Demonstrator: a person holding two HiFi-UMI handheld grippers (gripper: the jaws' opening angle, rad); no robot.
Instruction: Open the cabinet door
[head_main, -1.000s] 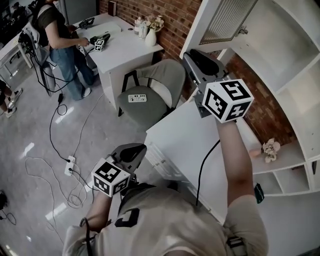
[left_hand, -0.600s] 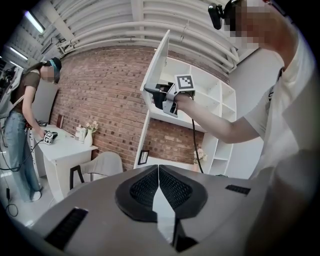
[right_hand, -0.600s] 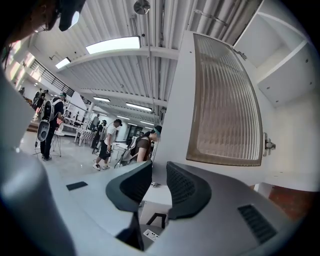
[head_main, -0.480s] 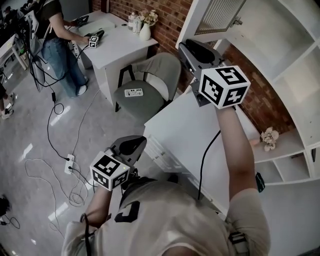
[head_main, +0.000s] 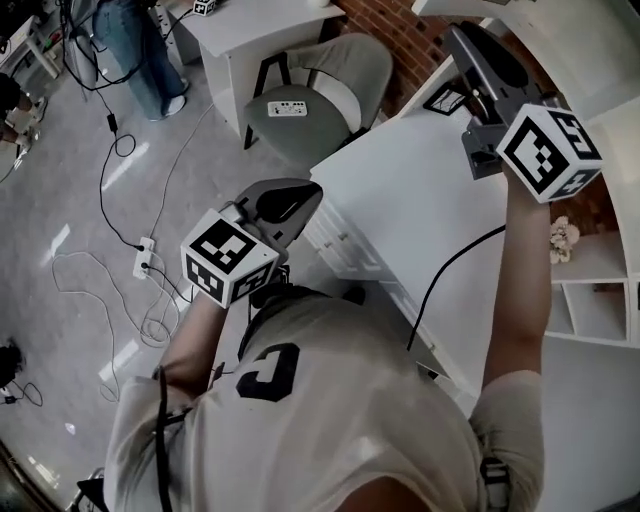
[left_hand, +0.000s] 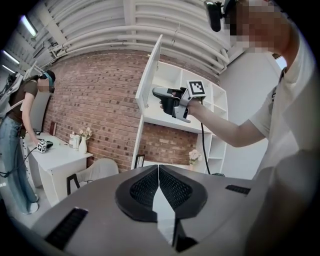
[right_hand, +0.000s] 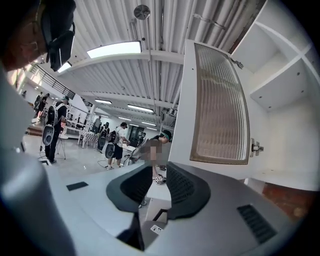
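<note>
The white cabinet door with its ribbed glass panel stands swung out from the shelf unit. It shows edge-on in the left gripper view as the door. My right gripper is raised level just left of the door's edge, jaws apart with nothing between them. It also shows as the right gripper beside the door and the right gripper above the white desk. My left gripper hangs low by my body, jaws touching; in the head view the left gripper is over the floor.
A white desk lies under my right arm, with small dried flowers on a shelf beside it. A grey chair carrying a power strip stands beyond. Cables trail over the floor. Another person works at a far table.
The right gripper has shifted toward the upper right of the head view. The head view has swung down, so the door has slipped past its top edge. The left gripper stays low.
</note>
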